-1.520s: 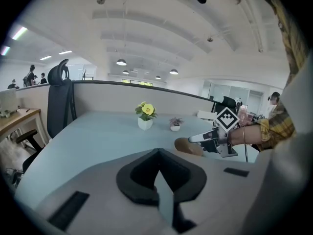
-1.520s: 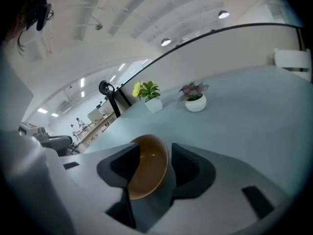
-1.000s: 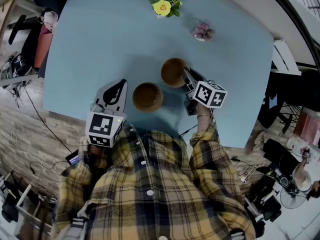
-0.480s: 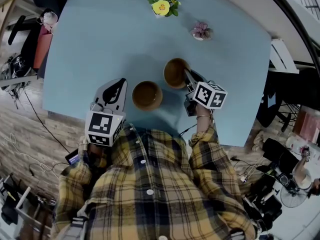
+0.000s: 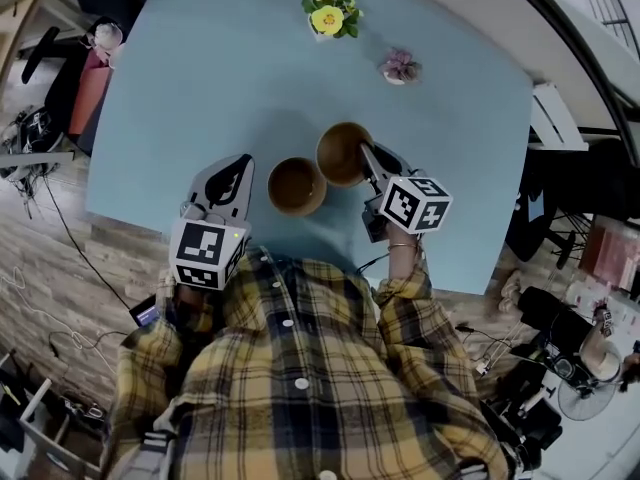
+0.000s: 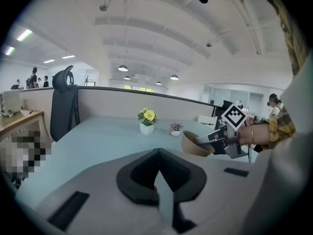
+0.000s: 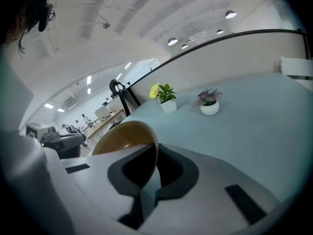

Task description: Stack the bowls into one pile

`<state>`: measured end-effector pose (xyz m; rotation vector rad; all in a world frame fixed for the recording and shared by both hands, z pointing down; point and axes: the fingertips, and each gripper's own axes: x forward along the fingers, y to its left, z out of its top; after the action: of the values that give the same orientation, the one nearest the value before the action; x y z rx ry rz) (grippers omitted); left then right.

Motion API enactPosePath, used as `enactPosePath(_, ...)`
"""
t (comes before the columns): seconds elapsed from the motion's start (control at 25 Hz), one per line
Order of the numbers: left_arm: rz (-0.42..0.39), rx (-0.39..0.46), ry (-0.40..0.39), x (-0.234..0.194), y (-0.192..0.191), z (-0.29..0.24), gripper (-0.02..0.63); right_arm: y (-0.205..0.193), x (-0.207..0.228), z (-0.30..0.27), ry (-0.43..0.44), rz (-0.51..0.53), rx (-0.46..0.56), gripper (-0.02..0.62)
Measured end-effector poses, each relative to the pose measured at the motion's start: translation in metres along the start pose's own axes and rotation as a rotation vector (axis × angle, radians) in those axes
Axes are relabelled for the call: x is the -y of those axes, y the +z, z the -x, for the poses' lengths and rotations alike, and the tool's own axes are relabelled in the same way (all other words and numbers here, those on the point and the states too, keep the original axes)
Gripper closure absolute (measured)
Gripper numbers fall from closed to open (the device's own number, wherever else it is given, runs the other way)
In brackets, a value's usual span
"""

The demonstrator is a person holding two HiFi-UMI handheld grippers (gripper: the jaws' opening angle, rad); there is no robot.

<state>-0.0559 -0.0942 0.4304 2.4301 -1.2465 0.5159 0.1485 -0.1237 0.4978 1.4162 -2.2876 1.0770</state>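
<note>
On the pale blue surface (image 5: 190, 78), the left claw (image 5: 236, 171) lies at the near left edge. In its own view the left claw (image 6: 158, 168) is shut tight with nothing between the jaws. Its cube (image 5: 208, 253) carries black-and-white square markers, the only print that can be made out. Just to its right the left bowl (image 5: 296, 185), brown, sits upright on the surface, mouth up, touched by neither claw. The right bowl (image 5: 343, 153), of the same brown, is next along and a little farther out, its rim meeting the left bowl's rim in the head view. The right claw (image 5: 368, 160) is clamped on this bowl's near right rim. In the right gripper view the rim stands edge-on between the jaws of the right claw (image 7: 149, 180) and the right bowl (image 7: 124, 138) tips to the left. The left gripper view shows the right bowl (image 6: 195, 143) tilted. The right cube (image 5: 415, 203) has the same markers. At the far side, yellow flowers (image 5: 328, 13) in a white pot stand left of a small pink plant (image 5: 398, 66), well apart from both bowls.
</note>
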Motion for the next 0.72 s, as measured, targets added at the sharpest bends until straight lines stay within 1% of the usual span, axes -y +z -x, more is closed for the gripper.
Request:
enactPosePath(0.12, 0.000, 0.015, 0.010, -0.001, -0.001, 0.009, 0.615, 0.002, -0.022, 0.003, 0.030, 0.052, 0.016, 0.581)
enactPosePath(0.24, 0.003, 0.023, 0.018, -0.002, -0.003, 0.017, 0.615, 0.001, -0.042, 0.005, 0.043, 0.108, 0.024, 0.581)
enactPosePath(0.4, 0.009, 0.024, 0.034, -0.003, -0.008, 0.030, 0.615, -0.011, -0.064, 0.003, 0.051, 0.172, 0.007, 0.581)
enactPosePath(0.56, 0.019, 0.021, 0.049, -0.006, -0.016, 0.040, 0.615, -0.032, -0.075, -0.005, 0.059, 0.194, -0.041, 0.581)
enactPosePath(0.72, 0.031, 0.022, 0.066, -0.008, -0.021, 0.048, 0.615, -0.053, -0.074, -0.013, 0.049, 0.195, -0.080, 0.581)
